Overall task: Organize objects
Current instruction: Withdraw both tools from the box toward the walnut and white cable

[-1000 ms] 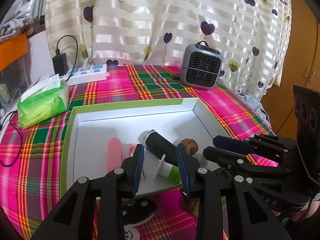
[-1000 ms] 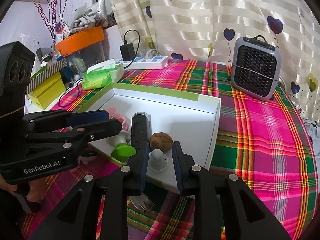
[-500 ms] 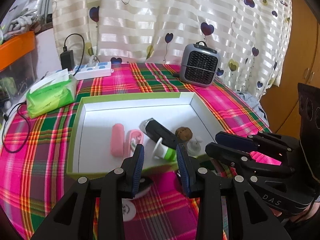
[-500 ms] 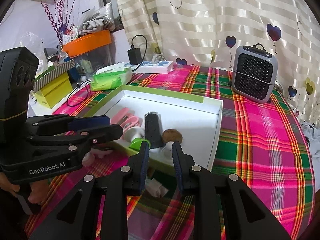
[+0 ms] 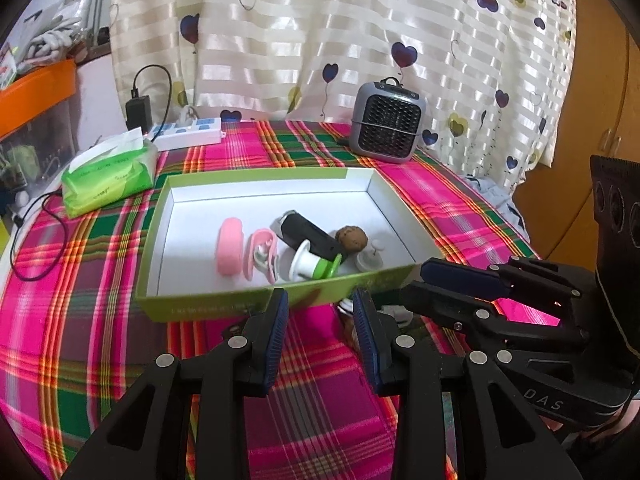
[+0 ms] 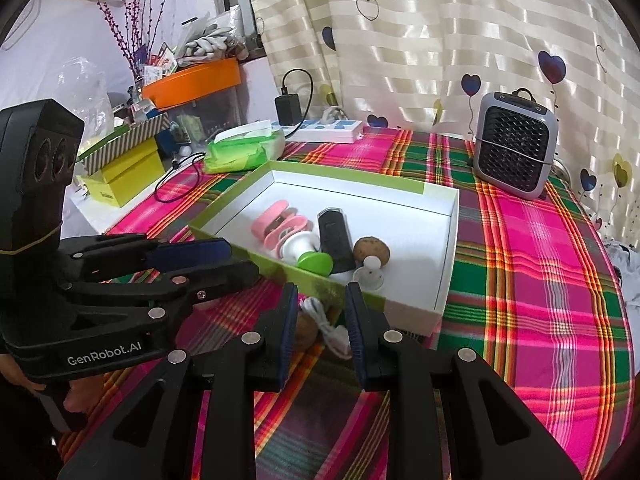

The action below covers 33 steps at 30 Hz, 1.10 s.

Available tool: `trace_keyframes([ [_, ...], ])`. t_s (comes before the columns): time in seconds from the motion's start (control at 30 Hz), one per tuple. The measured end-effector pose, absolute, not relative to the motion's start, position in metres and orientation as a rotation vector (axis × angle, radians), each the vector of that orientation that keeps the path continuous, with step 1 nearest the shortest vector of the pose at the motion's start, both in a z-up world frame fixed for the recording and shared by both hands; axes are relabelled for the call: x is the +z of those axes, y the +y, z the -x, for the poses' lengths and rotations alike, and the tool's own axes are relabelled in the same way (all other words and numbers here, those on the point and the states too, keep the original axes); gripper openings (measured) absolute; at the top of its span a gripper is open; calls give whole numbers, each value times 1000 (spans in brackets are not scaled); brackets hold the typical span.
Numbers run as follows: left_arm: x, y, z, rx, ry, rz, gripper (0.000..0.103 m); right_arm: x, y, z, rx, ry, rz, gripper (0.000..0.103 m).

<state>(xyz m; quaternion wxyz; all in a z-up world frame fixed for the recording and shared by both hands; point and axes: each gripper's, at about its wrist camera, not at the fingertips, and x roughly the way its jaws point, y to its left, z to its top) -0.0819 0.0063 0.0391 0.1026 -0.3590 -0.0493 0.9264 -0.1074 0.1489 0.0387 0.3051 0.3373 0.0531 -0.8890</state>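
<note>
We pulled both empty claws, left (image 5: 320,300) wide, right (image 6: 318,300) narrower, back from the box (image 5: 280,294); the soft white cable (image 6: 328,326) needs a middle pinch.

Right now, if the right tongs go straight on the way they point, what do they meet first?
Probably the white cable and the brown nut lying on the plaid cloth between the open right tongs, before the box's green near wall. Depth is uncertain.

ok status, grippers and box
Left gripper and right gripper open, empty. Box holds five items. White cable, brown nut loose outside.
</note>
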Motion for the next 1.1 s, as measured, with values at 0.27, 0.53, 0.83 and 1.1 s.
trace_keyframes([
  [0.27,34,7,77,2725,-150,1069,32,35,148,102,-2345,142,-893,25],
  [0.53,33,6,76,2722,-155,1078,32,31,150,104,-2331,130,-887,25],
  [0.83,26,7,76,2704,-150,1089,32,28,151,104,-2320,129,-879,25],
  [1.1,21,14,79,2663,-132,1103,32,24,157,110,-2305,96,-911,29],
])
